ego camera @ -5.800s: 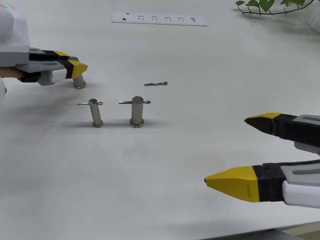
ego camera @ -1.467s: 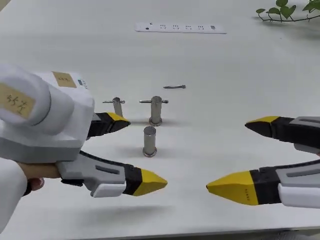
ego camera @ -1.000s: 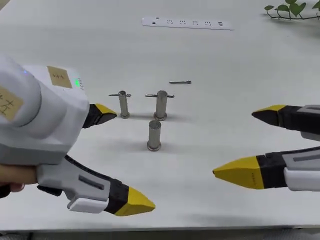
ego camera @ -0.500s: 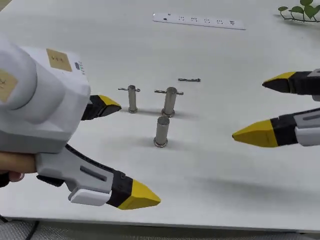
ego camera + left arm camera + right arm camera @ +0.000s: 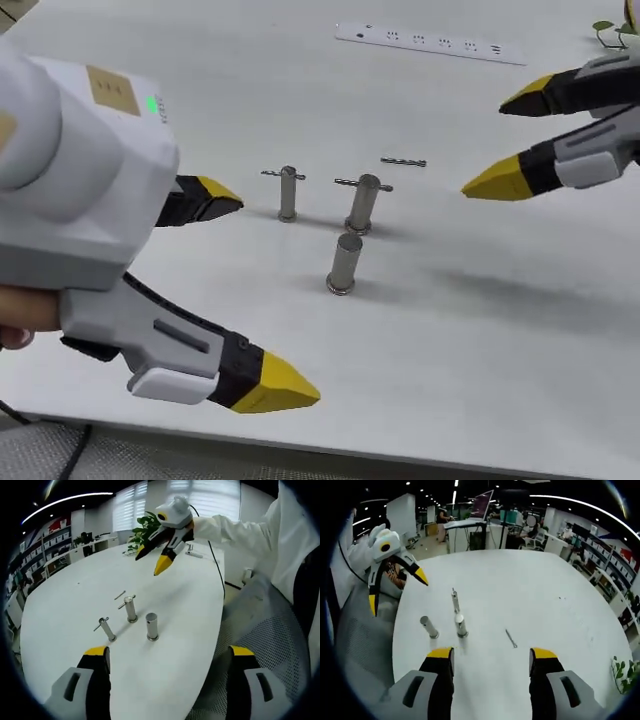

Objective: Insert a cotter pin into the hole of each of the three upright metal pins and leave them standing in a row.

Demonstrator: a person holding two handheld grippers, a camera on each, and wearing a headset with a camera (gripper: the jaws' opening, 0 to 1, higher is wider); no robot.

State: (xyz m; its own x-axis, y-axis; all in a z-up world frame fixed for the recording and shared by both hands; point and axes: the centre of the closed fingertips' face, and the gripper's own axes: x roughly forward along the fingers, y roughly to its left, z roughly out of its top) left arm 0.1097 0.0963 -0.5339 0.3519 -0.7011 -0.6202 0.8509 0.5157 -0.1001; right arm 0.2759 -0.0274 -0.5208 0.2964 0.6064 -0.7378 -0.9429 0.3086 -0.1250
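Right gripper (image 5: pixel 484 147) advanced over open tabletop (image 5: pixel 520 300), near cotter pin (image 5: pixel 403 161)

White oval table (image 5: pixel 530 585); power strip (image 5: pixel 430 45); plant (image 5: pixel 145 525); bright windows (image 5: pixel 130 512); ceiling strip light (image 5: pixel 70 499); office desks (image 5: pixel 470 526) behind.

Three upright silver metal pins (image 5: pixel 345 265) | three thin wire cotter pins (image 5: pixel 403 162) | one white power strip (image 5: pixel 430 43) | one green leafy plant (image 5: pixel 145 527)

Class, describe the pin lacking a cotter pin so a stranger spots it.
On the white table, three metal pins stand upright. Take the front pin, nearest the person. The back pins hold cotter pins; it holds none.
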